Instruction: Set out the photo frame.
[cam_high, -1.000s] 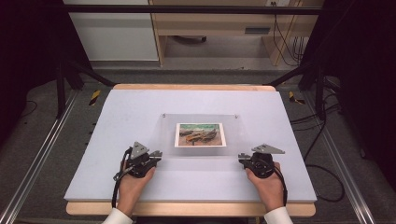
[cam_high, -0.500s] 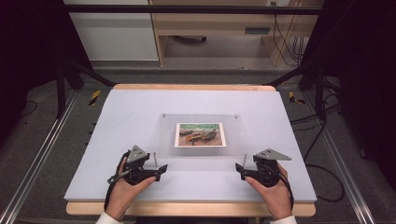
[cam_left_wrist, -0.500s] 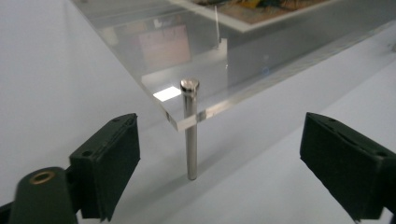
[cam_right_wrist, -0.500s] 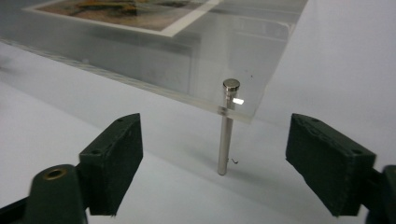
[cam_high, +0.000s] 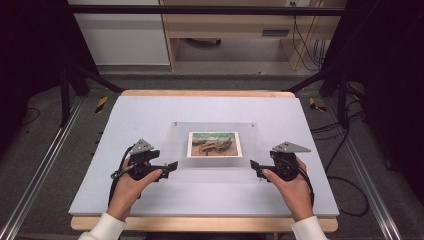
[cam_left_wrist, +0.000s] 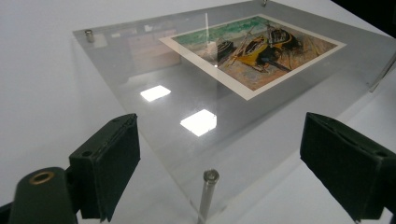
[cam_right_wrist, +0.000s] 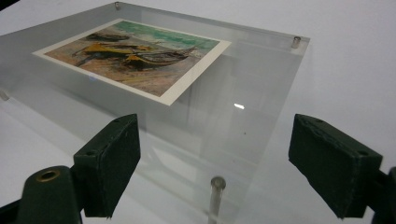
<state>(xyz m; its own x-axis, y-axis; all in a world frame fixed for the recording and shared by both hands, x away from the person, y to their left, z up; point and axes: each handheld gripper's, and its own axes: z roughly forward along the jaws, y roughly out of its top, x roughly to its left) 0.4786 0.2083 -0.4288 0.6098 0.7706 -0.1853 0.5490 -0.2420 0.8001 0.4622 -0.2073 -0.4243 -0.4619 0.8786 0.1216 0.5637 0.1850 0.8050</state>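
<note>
Clear frame (cam_high: 214, 145) untouched on table (cam_high: 125, 115); left tongs (cam_high: 169, 165) and right tongs (cam_high: 254, 165) just swung inward, both wide, flanking near corners — grab looks next.

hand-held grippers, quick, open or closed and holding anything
Left hand-held gripper: open, holding nothing, at the acrylic frame's corner.
Right hand-held gripper: open, holding nothing.

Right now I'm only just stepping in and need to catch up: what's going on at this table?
A person holds a tool in each hand, aimed at a clear acrylic frame holding a painted boat picture, lying flat on the white table. The left tool and right tool are both open, each pointed at a near corner with its metal post. Neither grips the frame yet.
</note>
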